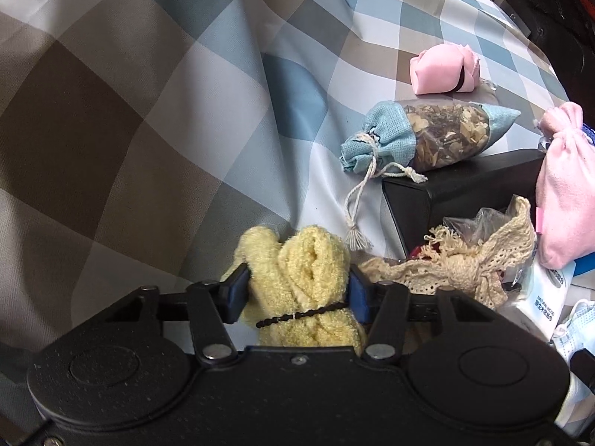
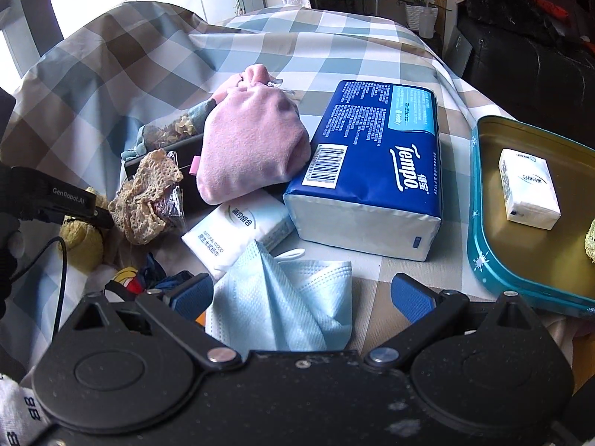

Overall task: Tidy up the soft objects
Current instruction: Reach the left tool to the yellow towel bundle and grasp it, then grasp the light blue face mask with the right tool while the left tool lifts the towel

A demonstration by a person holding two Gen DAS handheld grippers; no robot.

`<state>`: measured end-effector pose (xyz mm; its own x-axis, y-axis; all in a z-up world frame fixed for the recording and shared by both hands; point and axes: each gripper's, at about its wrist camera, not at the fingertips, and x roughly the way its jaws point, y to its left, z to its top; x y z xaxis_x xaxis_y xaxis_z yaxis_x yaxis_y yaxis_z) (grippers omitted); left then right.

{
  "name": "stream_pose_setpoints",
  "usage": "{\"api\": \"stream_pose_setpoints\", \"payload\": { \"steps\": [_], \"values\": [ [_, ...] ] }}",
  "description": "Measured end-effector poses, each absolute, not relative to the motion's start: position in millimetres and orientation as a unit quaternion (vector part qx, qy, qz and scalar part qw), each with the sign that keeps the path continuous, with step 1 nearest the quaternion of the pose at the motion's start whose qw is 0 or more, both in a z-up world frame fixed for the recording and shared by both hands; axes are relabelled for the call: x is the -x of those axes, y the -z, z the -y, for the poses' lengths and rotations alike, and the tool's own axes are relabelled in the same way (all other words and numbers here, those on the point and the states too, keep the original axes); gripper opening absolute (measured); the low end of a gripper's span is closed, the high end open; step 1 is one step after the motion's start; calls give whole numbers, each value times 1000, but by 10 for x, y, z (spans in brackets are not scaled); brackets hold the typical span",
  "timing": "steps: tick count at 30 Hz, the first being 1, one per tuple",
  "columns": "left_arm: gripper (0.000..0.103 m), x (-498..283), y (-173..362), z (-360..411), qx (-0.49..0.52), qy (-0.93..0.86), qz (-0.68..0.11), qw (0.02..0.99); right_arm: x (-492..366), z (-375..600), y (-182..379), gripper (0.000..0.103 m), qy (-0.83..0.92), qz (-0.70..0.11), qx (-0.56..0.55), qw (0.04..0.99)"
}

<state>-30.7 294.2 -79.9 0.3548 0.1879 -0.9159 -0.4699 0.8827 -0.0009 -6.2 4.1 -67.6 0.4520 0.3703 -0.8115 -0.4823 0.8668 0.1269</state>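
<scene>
Only left gripper clamps yellow towel; right gripper gapes over mask

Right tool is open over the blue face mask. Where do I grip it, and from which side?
Grip the face mask at its raised central fold, coming straight down from above where the right tool is. It lies crumpled on the tablecloth, and the ridge gives the fingers cloth to pinch; flat edges would not. The Tempo tissue pack lies just beyond, so avoid overshooting forward.
</scene>
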Motion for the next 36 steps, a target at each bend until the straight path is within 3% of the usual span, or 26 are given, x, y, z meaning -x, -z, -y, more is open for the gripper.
{"api": "stream_pose_setpoints", "payload": {
  "steps": [8,17,24,28,36],
  "values": [
    [45,385,578,-3134,221,-177,-496,821,5,-60,726,102,-244,-474,60,844],
    [47,274,568,-2978,190,-171,-496,830,-56,-66,783,101,-237,-494,53,835],
    [58,270,731,-2942,178,-177,-507,824,-81,-68,815,93,-247,-509,43,823],
    [59,303,739,-2935,183,-180,-502,826,-72,-72,813,80,-258,-509,39,820],
    [64,289,816,-2876,178,-182,-506,824,9,-64,744,66,-270,-486,42,830]
  ]
}}
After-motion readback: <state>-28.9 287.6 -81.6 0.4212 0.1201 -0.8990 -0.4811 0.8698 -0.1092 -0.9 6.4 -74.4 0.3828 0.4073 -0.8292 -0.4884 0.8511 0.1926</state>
